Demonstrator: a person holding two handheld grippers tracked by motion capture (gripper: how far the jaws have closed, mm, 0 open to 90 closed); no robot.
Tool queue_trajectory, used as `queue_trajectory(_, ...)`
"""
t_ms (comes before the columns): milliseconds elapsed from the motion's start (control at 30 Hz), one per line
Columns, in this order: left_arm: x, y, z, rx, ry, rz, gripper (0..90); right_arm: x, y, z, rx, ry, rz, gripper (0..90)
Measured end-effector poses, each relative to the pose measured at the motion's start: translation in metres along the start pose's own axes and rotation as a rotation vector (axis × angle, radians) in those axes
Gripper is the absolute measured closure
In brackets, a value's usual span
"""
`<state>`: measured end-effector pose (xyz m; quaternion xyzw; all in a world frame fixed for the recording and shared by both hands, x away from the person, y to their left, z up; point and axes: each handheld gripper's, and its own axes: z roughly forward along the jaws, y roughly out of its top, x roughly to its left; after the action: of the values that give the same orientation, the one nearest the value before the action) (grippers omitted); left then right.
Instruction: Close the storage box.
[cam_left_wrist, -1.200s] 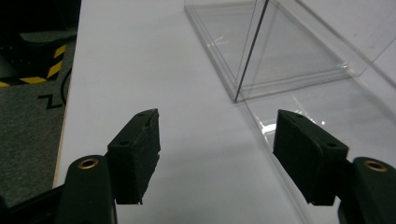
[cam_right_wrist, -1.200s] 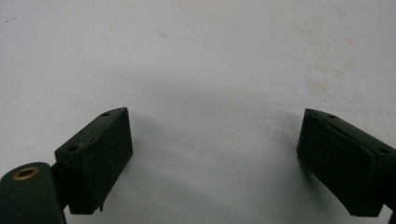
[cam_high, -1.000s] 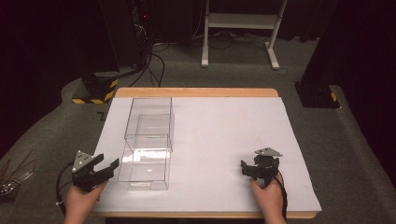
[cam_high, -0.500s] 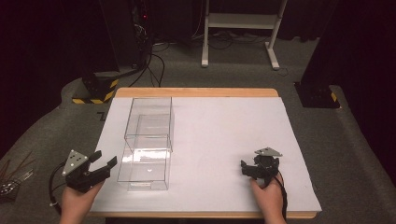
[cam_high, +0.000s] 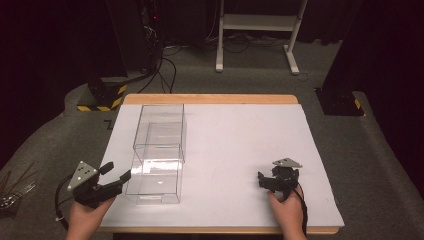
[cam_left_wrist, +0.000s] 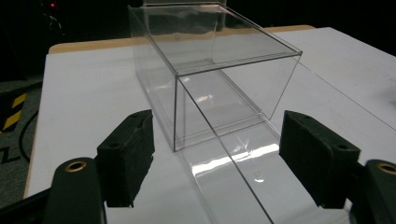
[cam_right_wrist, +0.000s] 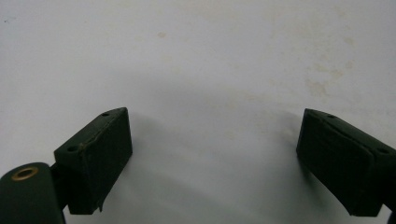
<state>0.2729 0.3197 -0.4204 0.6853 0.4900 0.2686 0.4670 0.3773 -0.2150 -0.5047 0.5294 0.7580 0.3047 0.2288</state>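
I'm holding the left gripper (cam_high: 118, 176) low at the near left corner of the white sheet (cam_high: 235, 135), tilted up off it and aimed right at the clear plastic box (cam_high: 159, 150). Its jaws are standing wide and have just been opening; in the left gripper view the pads (cam_left_wrist: 128, 156) are flanking the box's near end without touching it, nothing gripped. Versus a second ago, this hand is sitting a bit higher and further back toward the table edge. I'm keeping the right gripper (cam_high: 272, 179) parked near the front right, pointing down at bare sheet, jaws spread, holding nothing, unchanged. The box is lying lengthwise on the left part of the sheet, running away toward the wooden table edge (cam_high: 210, 99).
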Motion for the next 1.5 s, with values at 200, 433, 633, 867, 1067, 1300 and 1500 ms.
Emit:
queue_trajectory(200,-0.006,0.003,0.001,0.01,-0.017,0.009,22.7,0.0,0.0,0.0,0.0,0.0,-0.001,10.1)
queue_trajectory(433,-0.016,-0.005,-0.001,0.023,-0.043,0.018,21.1,0.0,0.0,0.0,0.0,0.0,-0.001,10.1)
queue_trajectory(633,-0.021,-0.014,-0.006,0.027,-0.052,0.013,19.8,0.0,0.0,0.0,0.0,0.0,0.0,10.1)
queue_trajectory(867,-0.021,-0.024,-0.014,0.022,-0.083,-0.021,19.7,0.0,0.0,0.0,0.0,0.0,0.0,10.1)
queue_trajectory(1067,-0.024,-0.034,-0.015,0.025,-0.072,-0.014,19.7,0.0,0.0,0.0,0.0,0.0,-0.001,10.1)
queue_trajectory(1300,-0.023,-0.044,-0.017,0.034,-0.061,-0.019,20.9,0.0,0.0,0.0,-0.001,0.0,-0.001,10.1)
queue_trajectory(1500,-0.026,-0.051,-0.014,0.036,-0.068,-0.001,22.6,0.0,0.0,0.0,-0.001,-0.001,-0.001,10.1)
